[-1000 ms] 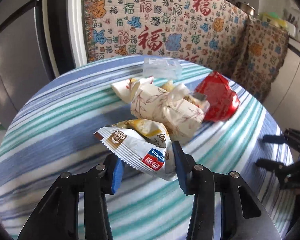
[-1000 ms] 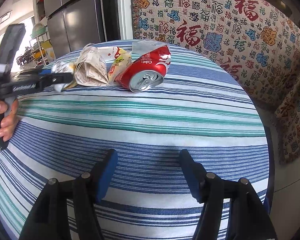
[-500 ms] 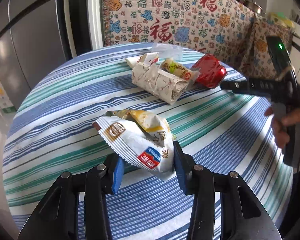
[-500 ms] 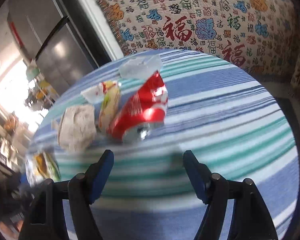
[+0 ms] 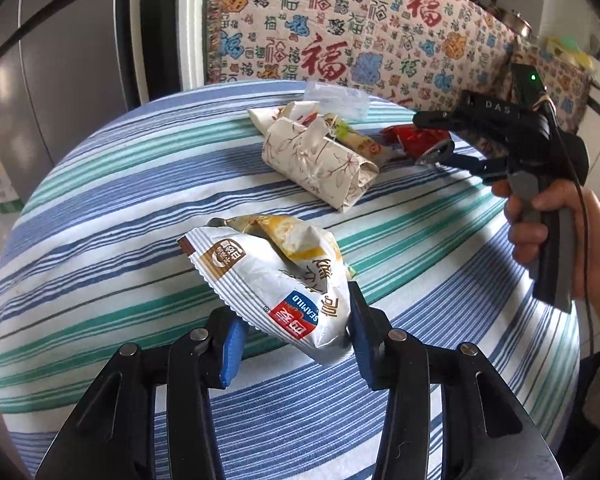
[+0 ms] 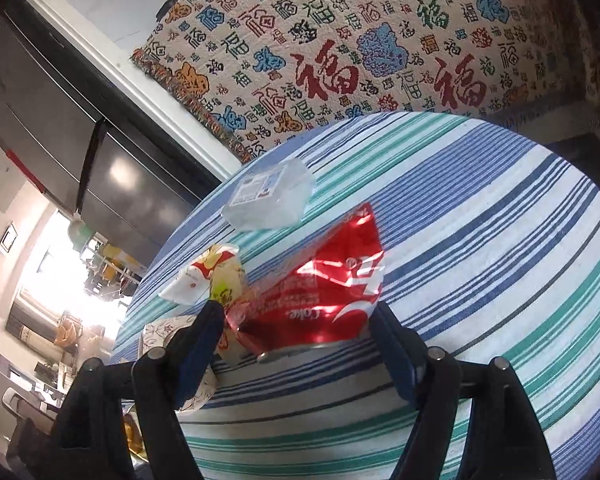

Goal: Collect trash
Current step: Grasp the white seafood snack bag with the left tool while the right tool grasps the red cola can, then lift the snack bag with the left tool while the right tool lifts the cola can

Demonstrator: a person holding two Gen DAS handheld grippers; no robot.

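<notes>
My left gripper (image 5: 294, 340) is shut on a white and yellow snack bag (image 5: 276, 276) and holds it above the striped tablecloth (image 5: 100, 208). My right gripper (image 6: 300, 344) is open, with its jaws on either side of a crushed red Coke can (image 6: 324, 292) lying on the cloth. The right gripper also shows in the left wrist view (image 5: 440, 140), around the can (image 5: 410, 138). A floral paper wrapper (image 5: 320, 164), a small snack packet (image 6: 216, 276) and a clear plastic box (image 6: 268, 196) lie beside the can.
The round table (image 6: 500, 240) ends close behind the trash. A patterned cloth with red characters (image 5: 340, 32) hangs beyond it. A grey fridge (image 5: 60, 60) stands at the left. A person's hand (image 5: 548, 216) holds the right gripper's handle.
The right gripper has tilted and moved in to straddle the red can. The left gripper has pulled back from the trash pile with the snack bag still in it.
</notes>
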